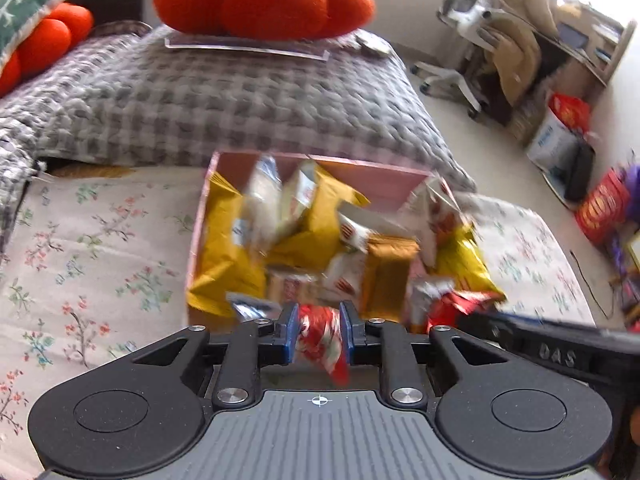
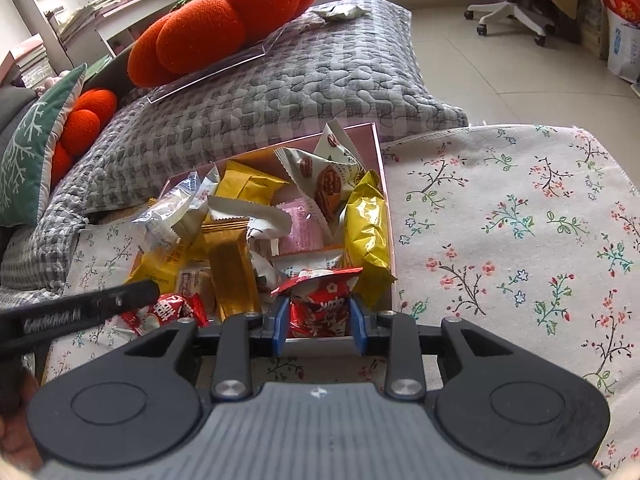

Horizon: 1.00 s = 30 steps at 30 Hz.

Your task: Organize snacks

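An open pink box (image 1: 320, 165) full of snack packets rests on a floral cloth, with yellow, gold and white wrappers piled inside. My left gripper (image 1: 319, 320) hovers at the box's near edge, shut on a red and white packet (image 1: 322, 340). In the right wrist view the same box (image 2: 378, 148) sits just ahead. My right gripper (image 2: 319, 314) is shut on another red packet (image 2: 320, 306) at the near edge. One black finger of the left gripper (image 2: 92, 304) crosses in from the left there, beside its red packet (image 2: 168, 307). The left view is blurred.
A grey quilted pillow (image 2: 280, 92) lies behind the box, with an orange pumpkin cushion (image 2: 216, 24) on a clear sheet on top. The floral cloth (image 2: 520, 220) spreads to the right. An office chair (image 2: 512, 16), bags and a tiled floor lie beyond.
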### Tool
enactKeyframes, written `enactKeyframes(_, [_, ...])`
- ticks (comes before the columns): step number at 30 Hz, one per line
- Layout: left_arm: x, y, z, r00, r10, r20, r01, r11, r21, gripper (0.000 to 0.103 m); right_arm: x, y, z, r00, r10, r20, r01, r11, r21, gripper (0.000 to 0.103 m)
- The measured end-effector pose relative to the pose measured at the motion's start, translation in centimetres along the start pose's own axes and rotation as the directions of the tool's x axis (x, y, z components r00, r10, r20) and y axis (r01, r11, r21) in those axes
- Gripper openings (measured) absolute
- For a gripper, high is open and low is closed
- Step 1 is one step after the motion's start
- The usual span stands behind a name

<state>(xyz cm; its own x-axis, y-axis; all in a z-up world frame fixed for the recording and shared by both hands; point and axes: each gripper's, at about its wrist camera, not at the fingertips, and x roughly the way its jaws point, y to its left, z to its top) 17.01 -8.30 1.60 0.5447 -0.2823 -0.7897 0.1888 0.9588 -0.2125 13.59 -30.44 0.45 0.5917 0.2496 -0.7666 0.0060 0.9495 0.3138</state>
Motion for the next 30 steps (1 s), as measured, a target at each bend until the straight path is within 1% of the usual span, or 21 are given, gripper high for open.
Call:
enactKeyframes(3, [0.9, 0.2, -0.7, 0.998, -0.028, -0.047, 0.027, 0.999, -0.016, 0.024, -0.3, 0.0, 0.0, 1.000, -0.002, 0.005, 0.002, 1.000, 0.002, 0.030])
enactKeyframes(7, [1.5, 0.8, -0.8, 0.997, -0.071, -0.028, 0.069, 0.996, -0.063, 0.024, -0.8, 0.0, 0.1, 1.000, 0.005, 0.013, -0.005, 1.000, 0.004, 0.030])
enactKeyframes(10, [2.3, 1.2, -0.9, 0.998, -0.056, -0.006, 0.056, 0.996, -0.072, 0.024, -0.7, 0.3, 0.0, 1.000, 0.008, 0.009, -0.008, 1.000, -0.001, 0.030])
enactKeyframes(12, [2.7, 1.3, -0.9, 0.997, -0.082, -0.002, 0.081, 0.993, -0.087, 0.024, -0.8, 0.5, -0.1, 1.000, 0.011, 0.007, -0.011, 1.000, -0.008, 0.030])
enactKeyframes(15, [2.3, 1.3, -0.8, 0.996, -0.087, 0.010, 0.087, 0.992, -0.087, 0.024, -1.0, 1.0, -0.3, 1.000, 0.012, 0.008, -0.011, 1.000, -0.023, 0.030])
enactKeyframes(18, [1.5, 1.0, -0.7, 0.995, -0.096, 0.024, 0.098, 0.992, -0.079, 0.028, -1.2, 1.2, -0.3, 1.000, 0.009, 0.007, -0.009, 1.000, -0.025, 0.030])
enactKeyframes(20, [0.9, 0.7, -0.8, 0.997, -0.079, 0.027, 0.081, 0.993, -0.082, 0.041, -1.4, 1.3, -0.5, 1.000, 0.013, -0.002, -0.013, 1.000, -0.021, 0.030])
enactKeyframes(22, [0.1, 0.2, -1.1, 0.999, -0.041, 0.022, 0.043, 0.996, -0.073, 0.051, -1.8, 1.6, -1.1, 1.000, 0.015, -0.019, -0.016, 0.999, -0.029, 0.033])
enactKeyframes(24, [-0.6, -0.6, -1.7, 1.000, -0.004, 0.013, 0.005, 0.999, -0.049, 0.057, -2.5, 2.1, -1.7, 0.999, 0.013, -0.034, -0.015, 0.999, -0.049, 0.037])
enactKeyframes(26, [-1.1, -1.3, -2.5, 1.000, 0.028, 0.000, -0.028, 0.999, -0.038, 0.068, -3.2, 2.5, -2.4, 0.999, 0.002, -0.049, -0.005, 0.998, -0.064, 0.041])
enactKeyframes(28, [-1.7, -1.8, -3.4, 0.998, 0.056, -0.014, -0.056, 0.998, -0.039, 0.073, -4.0, 2.7, -3.1, 0.999, -0.003, -0.050, -0.001, 0.997, -0.077, 0.043])
enactKeyframes(30, [-2.3, -2.2, -4.4, 0.997, 0.072, -0.024, -0.073, 0.996, -0.040, 0.075, -4.7, 2.7, -3.9, 0.999, -0.004, -0.044, 0.000, 0.997, -0.083, 0.048])
